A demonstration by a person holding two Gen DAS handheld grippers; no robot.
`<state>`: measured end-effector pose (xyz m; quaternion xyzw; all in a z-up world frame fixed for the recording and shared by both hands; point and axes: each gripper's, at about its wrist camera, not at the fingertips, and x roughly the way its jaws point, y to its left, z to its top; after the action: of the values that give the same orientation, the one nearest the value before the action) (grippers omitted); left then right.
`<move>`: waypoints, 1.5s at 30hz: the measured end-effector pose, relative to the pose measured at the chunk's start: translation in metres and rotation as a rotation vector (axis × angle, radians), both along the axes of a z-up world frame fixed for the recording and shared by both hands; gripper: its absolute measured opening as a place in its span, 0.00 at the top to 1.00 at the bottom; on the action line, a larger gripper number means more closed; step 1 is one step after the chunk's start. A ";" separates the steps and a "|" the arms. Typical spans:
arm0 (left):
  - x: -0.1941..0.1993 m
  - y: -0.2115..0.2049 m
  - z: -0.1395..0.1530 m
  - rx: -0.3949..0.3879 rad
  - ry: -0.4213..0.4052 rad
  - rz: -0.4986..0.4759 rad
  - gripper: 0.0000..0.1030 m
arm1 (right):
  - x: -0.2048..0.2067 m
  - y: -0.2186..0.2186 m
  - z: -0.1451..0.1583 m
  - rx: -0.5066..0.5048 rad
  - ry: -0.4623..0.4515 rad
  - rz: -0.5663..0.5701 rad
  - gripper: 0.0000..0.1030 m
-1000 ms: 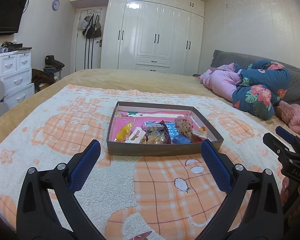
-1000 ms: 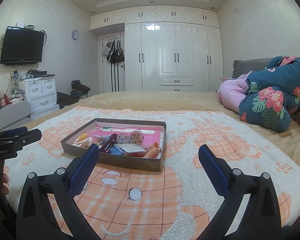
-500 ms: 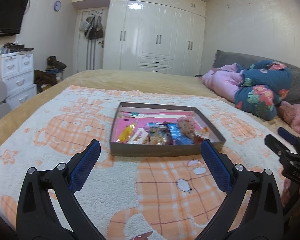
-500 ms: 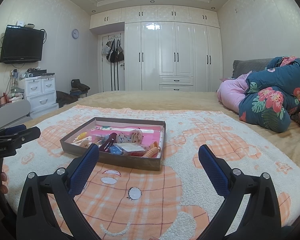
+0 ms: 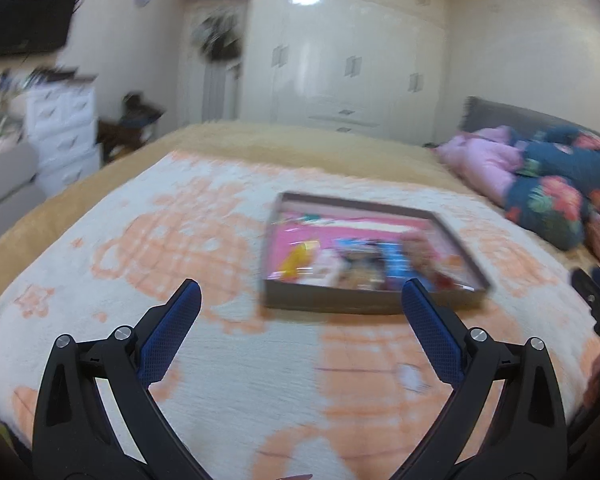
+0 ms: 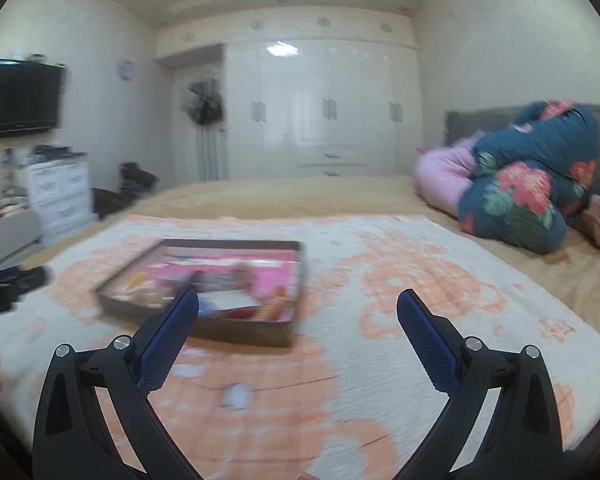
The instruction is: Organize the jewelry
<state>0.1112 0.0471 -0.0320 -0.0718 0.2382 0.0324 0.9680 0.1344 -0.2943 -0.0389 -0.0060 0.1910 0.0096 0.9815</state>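
The left gripper (image 5: 300, 304) and the right gripper (image 6: 298, 306) are both wide open and hold nothing. In front of them a box (image 5: 364, 302) sits on the blanket (image 5: 140, 248). Small bits lie inside the box, too blurry to name. They look light and slippery, so pinch each across its middle.

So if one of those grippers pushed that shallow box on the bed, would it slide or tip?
The box would probably drag rather than slide, since it sits on a fuzzy blanket. Its walls are low and its base wide, so tipping seems unlikely. The small items inside look loose and might shift.
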 end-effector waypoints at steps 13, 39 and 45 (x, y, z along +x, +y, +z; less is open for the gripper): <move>0.147 0.218 -0.077 0.051 0.434 0.515 0.10 | 0.199 -0.152 -0.090 0.094 0.604 -0.371 0.05; 0.147 0.228 -0.087 0.012 0.487 0.513 0.10 | 0.198 -0.150 -0.091 0.080 0.600 -0.374 0.05; 0.146 0.228 -0.087 0.011 0.487 0.513 0.10 | 0.197 -0.150 -0.091 0.080 0.601 -0.374 0.05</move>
<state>0.2572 0.2752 -0.1190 -0.1140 0.4362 0.2919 0.8435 0.3318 -0.4447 -0.1296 0.0706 0.4685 -0.1614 0.8657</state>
